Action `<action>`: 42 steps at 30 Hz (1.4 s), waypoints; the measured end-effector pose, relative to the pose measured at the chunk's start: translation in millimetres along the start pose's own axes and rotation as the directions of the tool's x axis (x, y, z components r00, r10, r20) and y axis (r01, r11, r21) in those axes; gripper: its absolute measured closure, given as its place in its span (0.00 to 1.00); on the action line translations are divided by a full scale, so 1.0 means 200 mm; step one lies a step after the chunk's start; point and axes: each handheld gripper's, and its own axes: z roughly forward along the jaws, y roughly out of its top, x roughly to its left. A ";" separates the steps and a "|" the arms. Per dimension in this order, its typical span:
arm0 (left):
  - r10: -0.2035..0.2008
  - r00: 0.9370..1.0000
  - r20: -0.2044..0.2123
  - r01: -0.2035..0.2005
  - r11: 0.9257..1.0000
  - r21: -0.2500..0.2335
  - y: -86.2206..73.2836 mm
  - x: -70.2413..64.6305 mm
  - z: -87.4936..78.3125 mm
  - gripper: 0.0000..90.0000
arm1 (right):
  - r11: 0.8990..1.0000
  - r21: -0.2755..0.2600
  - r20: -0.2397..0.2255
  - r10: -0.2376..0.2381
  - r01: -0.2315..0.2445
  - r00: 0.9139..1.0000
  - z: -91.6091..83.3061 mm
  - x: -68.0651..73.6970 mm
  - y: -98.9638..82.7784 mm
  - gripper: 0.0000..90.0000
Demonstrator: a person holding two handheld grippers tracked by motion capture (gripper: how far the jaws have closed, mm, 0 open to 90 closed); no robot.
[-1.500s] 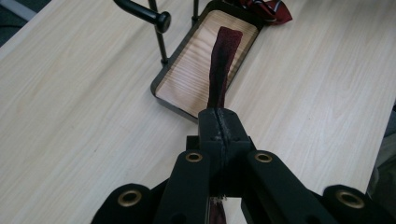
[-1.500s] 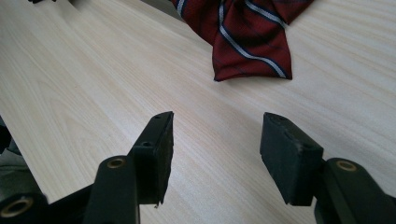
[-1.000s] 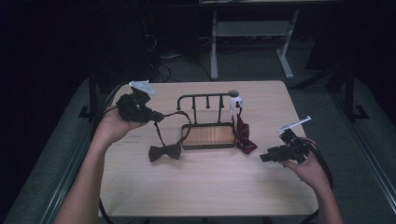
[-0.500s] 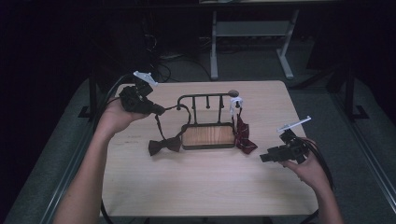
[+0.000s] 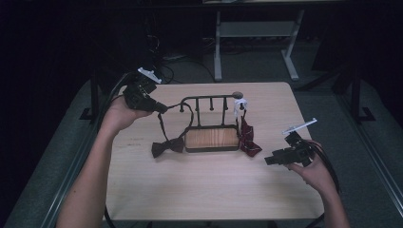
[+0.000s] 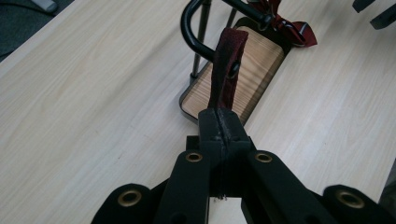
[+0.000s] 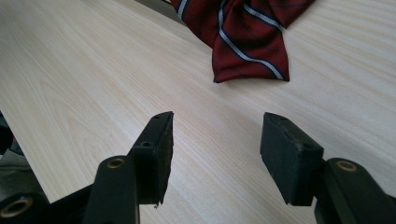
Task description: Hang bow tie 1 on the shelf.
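Note:
A black metal rack with a wooden base (image 5: 211,137) stands mid-table. My left gripper (image 5: 160,109) at the rack's left end is shut on the dark red strap (image 6: 227,65) of a bow tie; the strap runs up towards the rack's curved end bar (image 6: 191,28). The dark bow (image 5: 167,147) hangs low by the base's left side. A red striped bow tie (image 5: 247,140) hangs from the rack's right end, its bow (image 7: 247,42) resting on the table. My right gripper (image 5: 269,161) stands open near the table's right side, nothing between its fingers (image 7: 159,154).
The light wooden table (image 5: 214,190) has bare surface in front of the rack. A white clip (image 5: 240,103) sits at the rack's top right. A metal desk frame (image 5: 256,42) stands beyond the far edge, over dark floor.
My left gripper has moved up and away towards the table's far left, pulling the strap taut, and the bow has shifted a little along with it. My right gripper has stayed still.

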 end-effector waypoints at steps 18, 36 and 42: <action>-0.028 0.999 -0.026 0.029 0.999 0.033 0.02 0.06 0.06 1.00 | 1.000 0.003 -0.002 0.006 -0.006 1.000 0.00 -0.01 0.00 0.49; -0.031 0.997 -0.072 0.037 0.995 0.091 0.03 0.06 0.10 0.96 | 1.000 -0.006 -0.001 0.002 -0.002 1.000 -0.02 -0.01 0.00 0.49; -0.017 0.996 -0.089 0.026 0.994 0.104 0.03 0.05 0.11 0.89 | 1.000 0.000 -0.001 0.007 -0.007 1.000 -0.01 -0.01 -0.01 0.49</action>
